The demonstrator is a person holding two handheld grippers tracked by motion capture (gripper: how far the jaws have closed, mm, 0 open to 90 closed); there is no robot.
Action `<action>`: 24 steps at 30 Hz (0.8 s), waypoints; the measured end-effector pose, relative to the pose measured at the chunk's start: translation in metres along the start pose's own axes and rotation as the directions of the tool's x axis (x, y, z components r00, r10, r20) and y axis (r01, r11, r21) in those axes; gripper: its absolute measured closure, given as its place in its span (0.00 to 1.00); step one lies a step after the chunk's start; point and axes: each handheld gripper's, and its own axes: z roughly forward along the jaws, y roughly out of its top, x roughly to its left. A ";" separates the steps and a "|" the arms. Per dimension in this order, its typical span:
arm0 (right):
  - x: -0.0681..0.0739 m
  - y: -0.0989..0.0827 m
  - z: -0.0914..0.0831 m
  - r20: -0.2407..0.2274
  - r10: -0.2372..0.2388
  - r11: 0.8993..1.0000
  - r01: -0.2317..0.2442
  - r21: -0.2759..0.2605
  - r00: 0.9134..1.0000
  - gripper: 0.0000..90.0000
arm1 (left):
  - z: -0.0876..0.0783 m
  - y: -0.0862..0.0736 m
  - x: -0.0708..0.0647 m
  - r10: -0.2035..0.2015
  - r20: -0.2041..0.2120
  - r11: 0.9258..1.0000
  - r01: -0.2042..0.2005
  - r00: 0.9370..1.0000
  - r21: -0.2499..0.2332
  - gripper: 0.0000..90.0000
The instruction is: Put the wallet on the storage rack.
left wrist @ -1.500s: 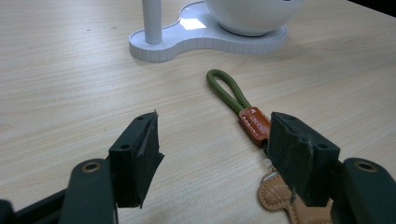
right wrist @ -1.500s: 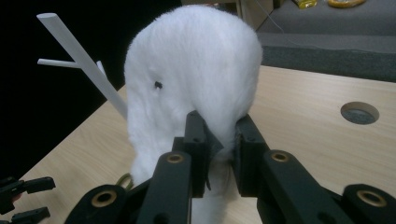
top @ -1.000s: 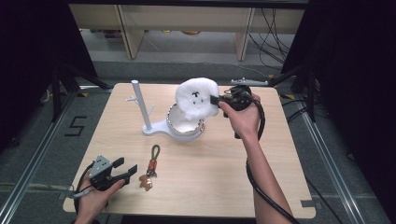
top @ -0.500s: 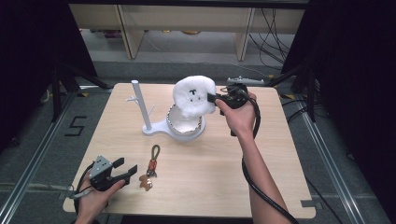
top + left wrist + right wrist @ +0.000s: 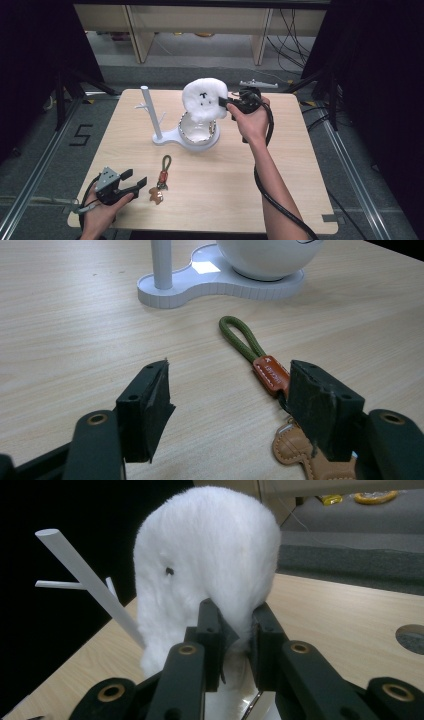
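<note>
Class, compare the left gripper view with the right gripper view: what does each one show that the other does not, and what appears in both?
Left gripper view alone: the open left gripper and a keychain with a green loop.

Right gripper view alone: the right gripper shut on a fluffy white toy.

Both: the white stand's post and the wooden table.

I see my right gripper [image 5: 223,103] clamped on a white plush [image 5: 204,99] above a bowl [image 5: 196,132] on a white stand [image 5: 162,136]. My left gripper [image 5: 134,181] (jaws apart) rests beside a keychain [image 5: 160,179] on the table [image 5: 280,165].
</note>
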 end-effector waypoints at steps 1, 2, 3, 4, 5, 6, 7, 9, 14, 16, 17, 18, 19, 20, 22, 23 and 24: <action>-0.001 0.000 0.002 0.000 -0.013 1.000 0.013 0.001 1.000 0.88 | 0.000 0.000 0.000 0.000 0.001 1.000 0.000 1.000 0.000 0.37; 0.000 0.000 0.003 0.002 0.001 1.000 -0.001 -0.001 1.000 0.88 | 0.000 0.000 0.000 0.000 0.001 1.000 0.000 1.000 0.000 0.37; -0.001 0.000 0.004 0.001 -0.008 1.000 0.008 0.003 1.000 0.88 | 0.000 0.000 0.000 0.001 0.001 1.000 -0.001 1.000 0.000 0.37; -0.001 -0.001 0.006 0.003 -0.008 1.000 0.008 -0.004 1.000 0.88 | 0.000 0.000 0.000 0.000 0.001 1.000 0.000 1.000 0.000 0.37; -0.002 -0.001 0.007 0.001 -0.006 1.000 0.006 -0.008 1.000 0.88 | 0.000 0.000 0.000 0.001 0.001 1.000 -0.001 1.000 0.000 0.37; -0.001 -0.001 0.008 0.004 -0.004 1.000 0.004 -0.001 1.000 0.88 | 0.000 0.000 0.000 0.001 0.001 1.000 -0.001 1.000 0.001 0.37; -0.002 -0.002 0.010 0.004 -0.007 1.000 0.007 -0.012 1.000 0.88 | 0.000 0.000 0.000 0.000 0.001 1.000 0.000 1.000 0.000 0.37; -0.001 -0.003 0.013 0.009 0.012 1.000 -0.012 -0.007 1.000 0.88 | 0.000 0.000 0.000 0.001 0.002 1.000 -0.001 1.000 0.001 0.37; -0.003 -0.006 0.023 0.006 0.009 1.000 -0.009 -0.021 1.000 0.88 | 0.000 0.000 0.001 -0.002 0.008 1.000 0.002 1.000 -0.006 0.37; -0.004 -0.008 0.026 0.018 0.002 1.000 -0.002 -0.019 1.000 0.88 | 0.000 0.000 0.001 0.000 0.008 1.000 0.000 1.000 -0.005 0.37; -0.003 -0.009 0.028 0.013 0.018 1.000 -0.018 -0.016 1.000 0.87 | 0.000 0.000 0.001 0.000 0.008 1.000 0.000 1.000 -0.005 0.37; -0.004 -0.009 0.029 0.027 -0.008 1.000 0.009 -0.017 1.000 0.87 | 0.000 0.000 0.001 0.000 0.008 1.000 0.000 1.000 -0.005 0.37; -0.004 -0.011 0.031 0.019 0.005 1.000 -0.005 -0.014 1.000 0.87 | 0.000 0.000 0.001 0.000 0.009 1.000 0.000 1.000 -0.005 0.37; -0.005 -0.012 0.033 0.022 0.010 1.000 -0.009 -0.012 1.000 0.87 | 0.000 0.000 0.001 0.000 0.009 1.000 0.000 1.000 -0.005 0.37; -0.006 -0.014 0.036 0.021 0.015 1.000 -0.015 -0.015 1.000 0.87 | 0.000 0.000 0.001 0.000 0.009 1.000 0.000 1.000 -0.004 0.37; -0.006 -0.015 0.037 0.017 0.012 1.000 -0.012 -0.013 1.000 0.87 | 0.000 0.000 0.001 -0.001 0.009 1.000 0.001 1.000 -0.004 0.37; -0.006 -0.016 0.038 0.023 0.025 1.000 -0.025 -0.007 0.999 0.87 | 0.000 0.000 0.001 -0.002 0.010 1.000 0.002 1.000 -0.005 0.37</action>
